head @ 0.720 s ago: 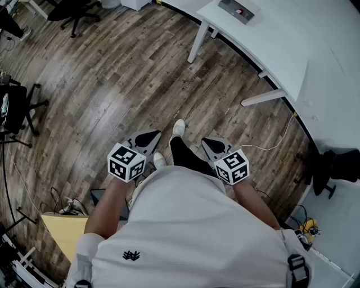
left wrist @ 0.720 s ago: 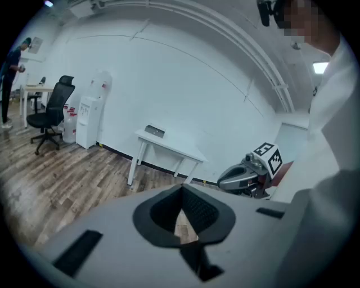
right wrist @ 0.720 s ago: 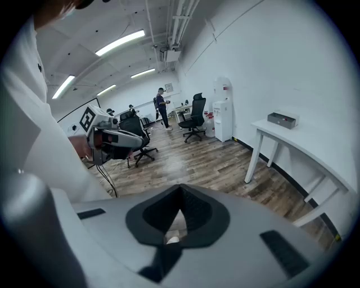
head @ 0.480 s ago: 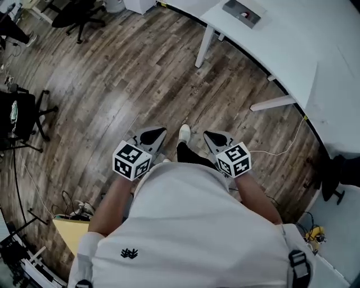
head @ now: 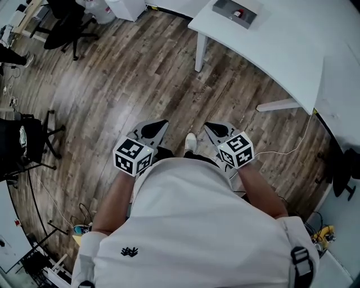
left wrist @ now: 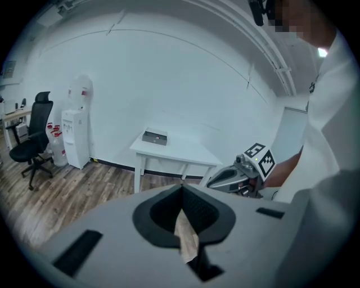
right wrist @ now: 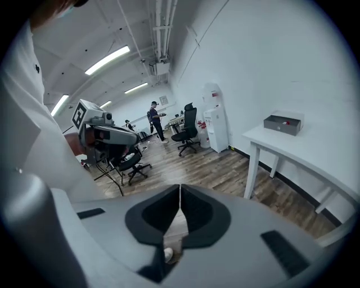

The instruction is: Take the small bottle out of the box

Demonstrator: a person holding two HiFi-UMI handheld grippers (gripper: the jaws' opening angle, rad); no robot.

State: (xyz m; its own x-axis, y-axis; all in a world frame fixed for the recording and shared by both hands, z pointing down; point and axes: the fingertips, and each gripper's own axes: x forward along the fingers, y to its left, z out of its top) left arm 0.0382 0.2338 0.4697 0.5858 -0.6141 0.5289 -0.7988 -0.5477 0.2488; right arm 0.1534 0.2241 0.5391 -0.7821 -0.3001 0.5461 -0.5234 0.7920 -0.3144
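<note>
A grey box (head: 233,11) sits on the white table (head: 281,50) at the top of the head view, well ahead of both grippers. A small red and white item (head: 239,12) lies in it, too small to identify. The box (left wrist: 154,136) also shows in the left gripper view, and the box (right wrist: 283,124) in the right gripper view. My left gripper (head: 160,125) and right gripper (head: 211,128) are held at waist height over the wooden floor. Both are shut with nothing between the jaws, as the left gripper (left wrist: 181,188) and the right gripper (right wrist: 180,188) show in their own views.
Black office chairs (head: 64,22) stand at the far left, and another chair (head: 25,140) at the left edge. A water dispenser (left wrist: 76,132) is against the wall. Cables (head: 281,149) run under the table. A person (right wrist: 154,118) stands far back in the room.
The person has stepped forward, so the table and box sit closer and more to the left in the head view. Both grippers stay shut in front of the waist.
</note>
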